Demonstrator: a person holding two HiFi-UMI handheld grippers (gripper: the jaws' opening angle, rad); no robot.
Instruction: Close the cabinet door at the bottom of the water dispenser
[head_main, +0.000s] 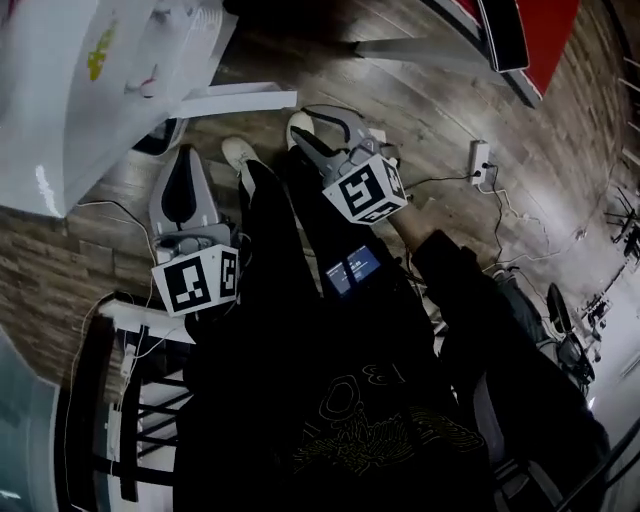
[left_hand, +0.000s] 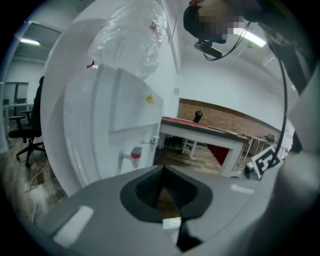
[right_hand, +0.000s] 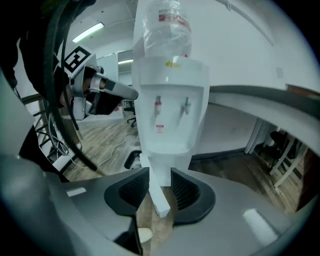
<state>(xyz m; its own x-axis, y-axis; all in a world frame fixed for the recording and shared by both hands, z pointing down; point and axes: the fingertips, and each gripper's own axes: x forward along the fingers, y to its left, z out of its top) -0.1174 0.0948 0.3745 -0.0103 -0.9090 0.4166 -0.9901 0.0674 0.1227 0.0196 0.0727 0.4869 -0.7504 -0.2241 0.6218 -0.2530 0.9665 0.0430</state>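
The white water dispenser (right_hand: 170, 100) with a bottle (right_hand: 165, 25) on top stands straight ahead in the right gripper view. Its bottom cabinet door (right_hand: 154, 192) hangs open, edge-on toward me. My right gripper (right_hand: 160, 172) is open, and the door's edge lines up between its jaws without touching the pads. In the head view the door (head_main: 240, 100) juts out from the dispenser (head_main: 90, 90), with the right gripper (head_main: 300, 125) just off its free end. My left gripper (head_main: 183, 150) is shut and holds nothing. Its own view shows the dispenser (left_hand: 115, 125) at the left beyond its jaws (left_hand: 163, 170).
A white table with a red panel (left_hand: 210, 130) stands to the right of the dispenser. On the wooden floor lie a power strip (head_main: 481, 160) and cables. A black rack (head_main: 130, 420) sits at the lower left, and an office chair (left_hand: 30, 130) is farther off.
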